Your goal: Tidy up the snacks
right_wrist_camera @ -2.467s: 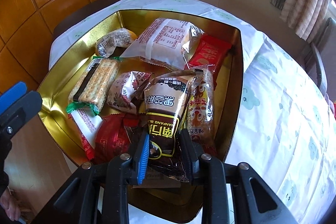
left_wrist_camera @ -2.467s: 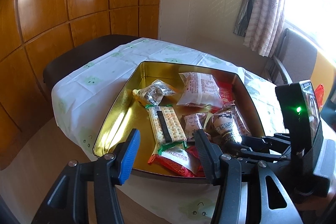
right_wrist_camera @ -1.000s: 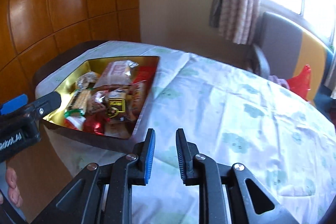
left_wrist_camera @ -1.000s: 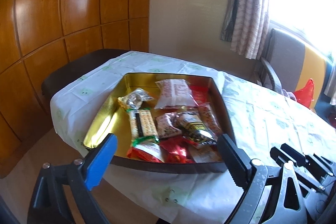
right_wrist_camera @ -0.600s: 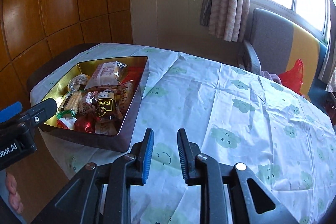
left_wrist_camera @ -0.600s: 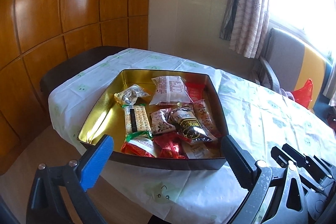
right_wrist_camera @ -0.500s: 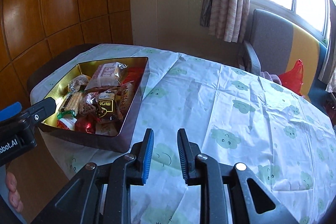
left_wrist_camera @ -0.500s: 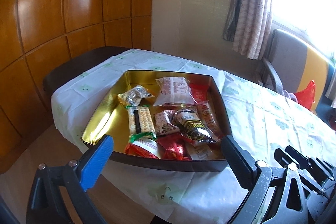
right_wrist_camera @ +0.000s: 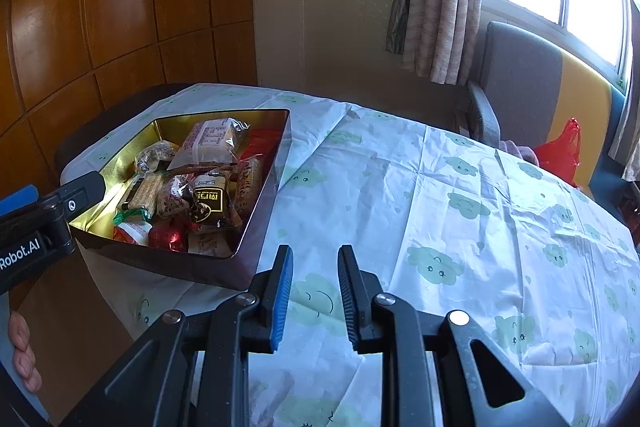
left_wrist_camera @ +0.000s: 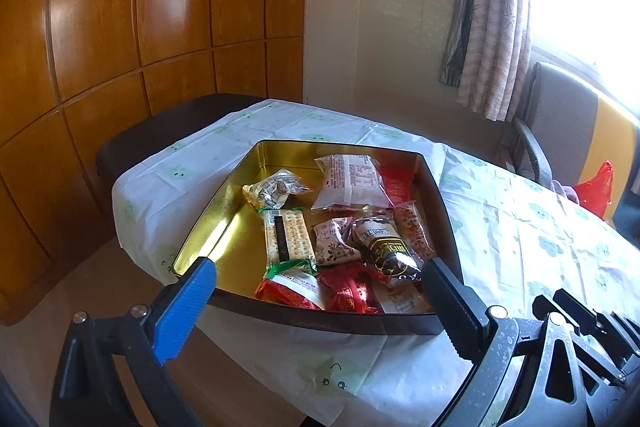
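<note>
A gold tin tray sits at the table's corner and holds several wrapped snacks. Among them are a cracker pack, a dark brown packet, a white printed pack and red wrappers. My left gripper is wide open and empty, just in front of the tray's near wall. My right gripper is empty with its jaws a narrow gap apart, held above the tablecloth to the right of the tray.
The table wears a white cloth with green cloud faces. A grey armchair and a red bag stand beyond the far edge, under a curtained window. Wooden wall panels are on the left.
The right gripper let go of the dark brown packet in the tray and drew back over the cloth. The left gripper opened wide and backed away from the tray.
</note>
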`<state>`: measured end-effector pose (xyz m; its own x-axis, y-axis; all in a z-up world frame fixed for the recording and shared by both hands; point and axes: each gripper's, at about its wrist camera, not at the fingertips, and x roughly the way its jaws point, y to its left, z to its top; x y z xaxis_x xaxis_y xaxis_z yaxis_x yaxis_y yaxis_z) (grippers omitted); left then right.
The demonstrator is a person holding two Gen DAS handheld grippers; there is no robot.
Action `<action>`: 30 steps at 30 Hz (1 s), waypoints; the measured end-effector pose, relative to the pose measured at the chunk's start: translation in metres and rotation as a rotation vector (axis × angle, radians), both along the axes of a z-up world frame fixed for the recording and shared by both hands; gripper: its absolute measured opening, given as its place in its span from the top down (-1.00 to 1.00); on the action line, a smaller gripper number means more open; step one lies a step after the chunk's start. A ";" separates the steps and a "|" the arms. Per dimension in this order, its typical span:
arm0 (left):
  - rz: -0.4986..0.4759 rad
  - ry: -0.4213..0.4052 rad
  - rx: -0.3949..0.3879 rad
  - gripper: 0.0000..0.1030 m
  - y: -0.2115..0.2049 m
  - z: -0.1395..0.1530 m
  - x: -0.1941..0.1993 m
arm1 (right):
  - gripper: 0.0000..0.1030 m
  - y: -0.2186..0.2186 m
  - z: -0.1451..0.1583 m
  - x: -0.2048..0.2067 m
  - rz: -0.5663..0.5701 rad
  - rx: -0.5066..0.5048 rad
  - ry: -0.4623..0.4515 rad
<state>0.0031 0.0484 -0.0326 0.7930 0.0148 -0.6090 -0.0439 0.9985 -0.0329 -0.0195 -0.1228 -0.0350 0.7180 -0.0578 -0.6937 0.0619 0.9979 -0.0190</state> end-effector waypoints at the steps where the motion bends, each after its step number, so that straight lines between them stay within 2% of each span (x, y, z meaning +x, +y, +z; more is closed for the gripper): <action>1: 0.003 0.000 0.005 -1.00 0.000 0.000 0.000 | 0.55 0.001 0.000 0.000 0.002 -0.003 0.000; 8: 0.007 0.003 0.027 -1.00 -0.001 -0.001 -0.001 | 0.55 0.003 -0.001 0.000 0.007 -0.005 0.001; 30: 0.009 0.008 0.033 -1.00 0.001 -0.001 -0.001 | 0.55 0.005 -0.003 -0.002 0.012 -0.007 0.003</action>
<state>0.0019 0.0497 -0.0331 0.7878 0.0416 -0.6145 -0.0525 0.9986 0.0003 -0.0217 -0.1182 -0.0383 0.7167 -0.0535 -0.6953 0.0494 0.9984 -0.0259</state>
